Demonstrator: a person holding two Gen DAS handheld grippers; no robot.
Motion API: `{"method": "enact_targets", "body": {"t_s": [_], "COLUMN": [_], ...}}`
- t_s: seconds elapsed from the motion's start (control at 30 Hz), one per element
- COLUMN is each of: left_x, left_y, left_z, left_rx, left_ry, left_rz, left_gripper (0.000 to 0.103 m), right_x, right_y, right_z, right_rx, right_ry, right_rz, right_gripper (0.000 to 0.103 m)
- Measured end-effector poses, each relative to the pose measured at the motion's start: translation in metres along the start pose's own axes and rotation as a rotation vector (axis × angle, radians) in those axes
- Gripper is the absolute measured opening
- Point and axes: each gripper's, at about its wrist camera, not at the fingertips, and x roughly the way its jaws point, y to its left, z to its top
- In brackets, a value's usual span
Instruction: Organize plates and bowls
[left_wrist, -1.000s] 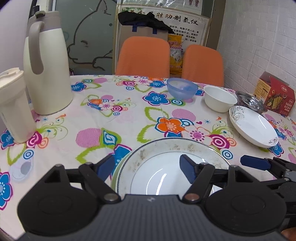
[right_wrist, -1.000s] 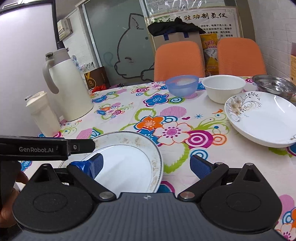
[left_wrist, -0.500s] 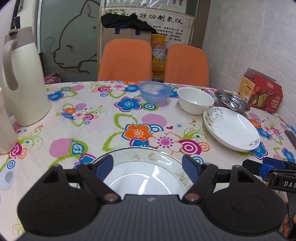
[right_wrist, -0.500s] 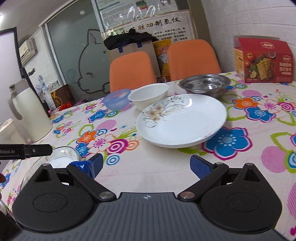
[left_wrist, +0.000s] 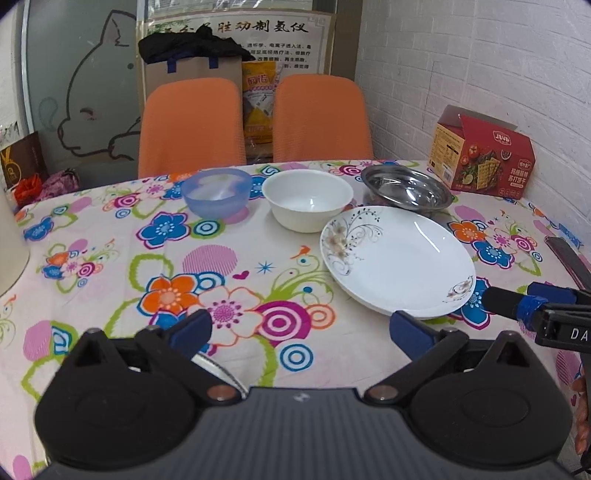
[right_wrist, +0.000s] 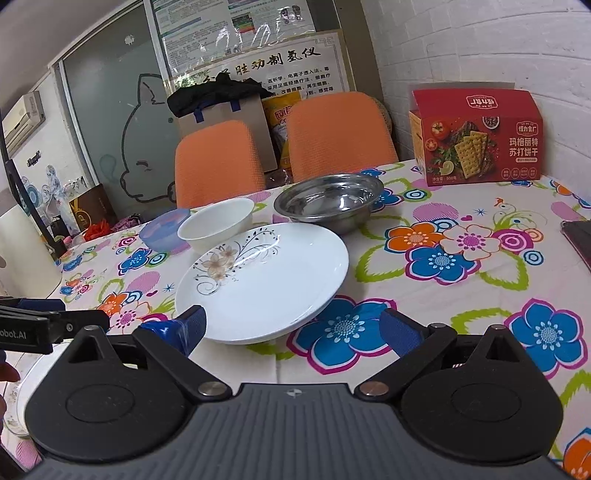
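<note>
Covering the whole table is a flowered cloth, and you have four dishes gathered toward its far right part, in front of two orange chairs. Largest is the white plate with a brown flower and black scrollwork on its left rim and a smaller sprig on its near rim; it is shallow, glossy and empty, sitting nearest you on the right. Behind it, touching or nearly touching its far rim, is the steel bowl, shiny and empty. Left of that stands the white bowl, plain and deep, just beside the plate's far-left rim, and left again the translucent blue bowl, close to the white one. A red cracker box stands at the far right edge against the brick wall. Your right gripper has its jaws spread wide and empty, the left fingertip at the plate's near rim, the right one over bare cloth. Your left gripper is likewise spread and holding nothing, over open cloth left of the plate; a sliver of a second plate's rim shows under its left finger. Open cloth lies across the left and middle of the table and along the right edge.
</note>
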Motion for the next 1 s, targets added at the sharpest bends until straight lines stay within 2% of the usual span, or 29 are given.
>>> {"method": "enact_targets", "body": {"t_s": [0.13,0.3,0.43,0.6,0.8,0.87,1.0], "left_x": [0.012,0.038,0.075,0.128,0.156,0.161,0.163], "left_y": [-0.008,-0.002,0.007,0.007,-0.012,-0.014,-0.023], "left_z": [0.008,0.029,0.05,0.069,0.073,0.071,0.068], "left_rx": [0.006,-0.036,-0.083,-0.133,-0.084,-0.084,-0.039], "left_ry": [0.028,0.1,0.155,0.267,0.301,0.31,0.294], "left_rz": [0.015,-0.035,-0.049,-0.094,-0.098,-0.093,-0.054], "left_gripper": [0.102,0.102,0.102,0.102,0.101,0.1,0.099], "right_x": [0.014,0.034,0.057,0.086,0.113,0.114,0.112], "right_y": [-0.008,-0.017,-0.022,-0.021,-0.009,-0.001,0.0], "right_z": [0.01,0.027,0.037,0.039,0.03,0.026,0.024], "right_rx": [-0.008,-0.032,-0.059,-0.104,-0.148,-0.202,-0.209], "right_ry": [0.01,0.009,0.042,0.114,0.197,0.189,0.165], "right_rz": [0.018,0.015,-0.001,-0.025,0.013,-0.014,-0.005], "right_gripper": [0.088,0.088,0.088,0.088,0.09,0.09,0.09]}}
